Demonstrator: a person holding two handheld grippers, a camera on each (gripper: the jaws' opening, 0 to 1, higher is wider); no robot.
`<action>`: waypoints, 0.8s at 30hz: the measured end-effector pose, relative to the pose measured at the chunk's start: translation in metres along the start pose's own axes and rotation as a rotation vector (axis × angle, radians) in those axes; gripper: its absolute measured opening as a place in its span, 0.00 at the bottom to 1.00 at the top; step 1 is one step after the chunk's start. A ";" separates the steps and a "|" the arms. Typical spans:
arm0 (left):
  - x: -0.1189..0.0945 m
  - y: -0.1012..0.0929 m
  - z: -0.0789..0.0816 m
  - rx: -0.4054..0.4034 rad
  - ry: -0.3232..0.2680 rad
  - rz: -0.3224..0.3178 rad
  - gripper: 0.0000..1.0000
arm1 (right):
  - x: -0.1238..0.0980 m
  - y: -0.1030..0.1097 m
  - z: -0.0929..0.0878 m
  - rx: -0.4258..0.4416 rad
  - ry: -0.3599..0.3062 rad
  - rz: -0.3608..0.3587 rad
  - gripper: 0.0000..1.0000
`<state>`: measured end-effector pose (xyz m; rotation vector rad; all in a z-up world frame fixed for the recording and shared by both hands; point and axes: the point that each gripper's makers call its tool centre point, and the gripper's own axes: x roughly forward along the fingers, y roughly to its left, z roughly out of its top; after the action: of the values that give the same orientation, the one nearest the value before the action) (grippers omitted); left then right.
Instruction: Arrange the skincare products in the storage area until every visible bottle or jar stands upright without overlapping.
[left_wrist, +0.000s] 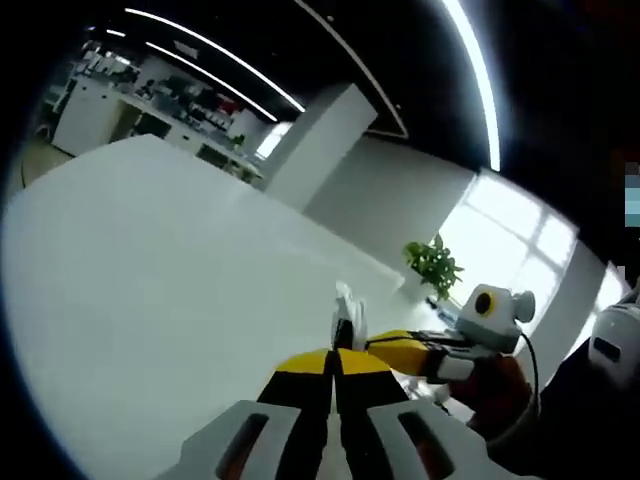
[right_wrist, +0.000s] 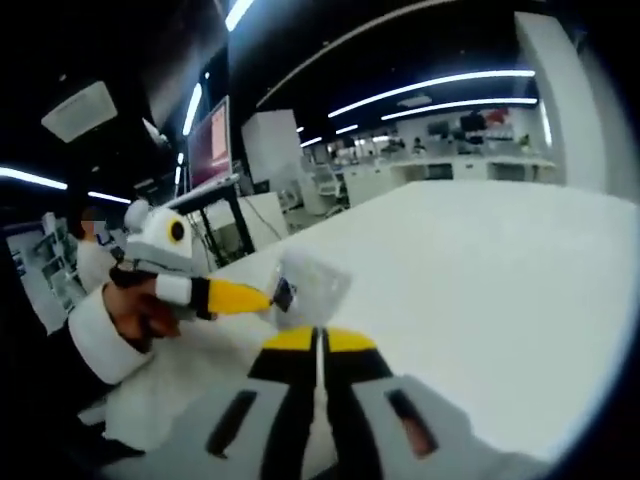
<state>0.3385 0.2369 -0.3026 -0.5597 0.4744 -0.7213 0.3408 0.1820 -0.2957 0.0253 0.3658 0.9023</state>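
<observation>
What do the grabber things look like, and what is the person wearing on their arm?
Each gripper, left and right, has two long black jaws with yellow tips, rising from grey bases with dark slots. Seen from the side, a gripper has a yellow nose, a white collar and a white top with a yellow-ringed black circle. A thin black cable hangs off one. The person's sleeve is dark with a white cuff.

Both grippers, left gripper (left_wrist: 335, 362) and right gripper (right_wrist: 320, 341), meet tip to tip, fingers closed.
</observation>
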 end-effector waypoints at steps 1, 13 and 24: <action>0.000 0.000 -0.002 0.019 0.008 0.009 0.00 | -0.002 0.001 0.000 0.006 -0.005 0.002 0.00; -0.001 -0.002 -0.009 0.078 0.053 0.024 0.00 | -0.010 0.011 -0.009 0.023 -0.003 0.009 0.00; 0.000 -0.013 -0.026 0.112 0.124 0.015 0.00 | -0.022 0.006 -0.025 0.013 0.043 -0.035 0.00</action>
<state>0.3170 0.2211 -0.3136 -0.4080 0.5493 -0.7661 0.3153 0.1655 -0.3113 0.0111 0.4107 0.8668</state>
